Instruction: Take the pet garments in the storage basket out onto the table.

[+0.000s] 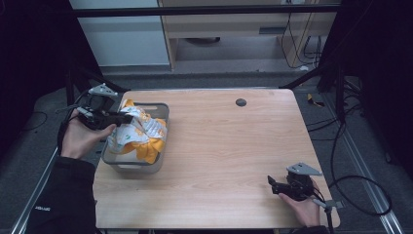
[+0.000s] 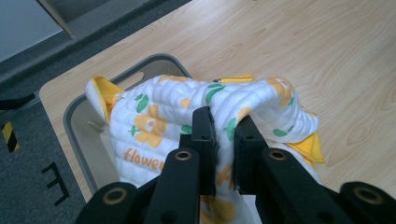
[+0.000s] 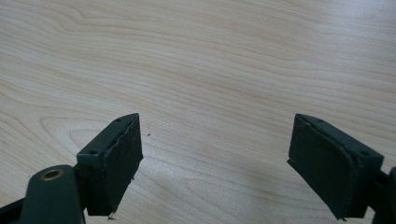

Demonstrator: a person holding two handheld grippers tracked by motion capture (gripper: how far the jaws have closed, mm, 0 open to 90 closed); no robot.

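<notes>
A grey bin [image 1: 162, 111] at the table's [image 1: 229, 146] left edge held a quilted flower-print cloth [image 1: 139, 134]. The left gripper [image 2: 225, 123] pinched a fold of it; the right gripper [image 3: 215, 154] rested near the front-right corner, jaws spread.

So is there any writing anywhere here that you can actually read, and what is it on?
"flower": orange letters on the quilted cloth, cut off by the left gripper.
"E": black mark on the grey floor, or so it looks.
White print on the person's sleeve: too small to read.
</notes>
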